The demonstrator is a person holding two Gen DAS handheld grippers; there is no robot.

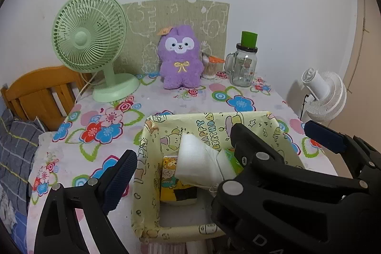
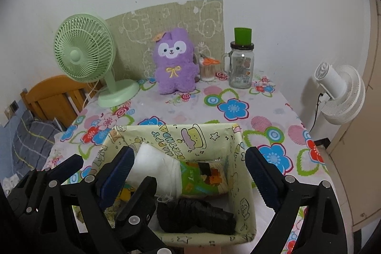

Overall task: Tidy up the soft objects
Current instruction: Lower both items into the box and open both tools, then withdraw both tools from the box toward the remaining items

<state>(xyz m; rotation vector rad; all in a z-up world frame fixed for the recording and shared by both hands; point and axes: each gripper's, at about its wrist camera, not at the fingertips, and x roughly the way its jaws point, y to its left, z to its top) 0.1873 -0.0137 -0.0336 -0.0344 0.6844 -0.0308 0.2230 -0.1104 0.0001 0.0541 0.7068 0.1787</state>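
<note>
A yellow cartoon-print box [image 1: 215,122] [image 2: 243,185] sits on the flowered tablecloth near the front. Inside lie a white tissue pack [image 1: 198,161] [image 2: 157,168], a printed soft pack [image 1: 169,179] [image 2: 202,179] and a black bundle [image 2: 195,214]. My left gripper [image 1: 183,151] is open over the box, one finger outside its left wall. My right gripper [image 2: 188,167] is open and empty above the box; its fingers [image 1: 323,135] also show in the left wrist view. A purple plush bunny [image 1: 179,58] [image 2: 175,61] sits upright at the back.
A green desk fan [image 1: 91,44] [image 2: 88,56] stands back left. A glass jar with a green cup on top [image 1: 244,63] [image 2: 240,63] and a cotton-swab cup [image 1: 209,67] [image 2: 208,69] stand back right. A white fan [image 2: 338,92] is off the table's right edge. A wooden headboard [image 1: 40,92] is left.
</note>
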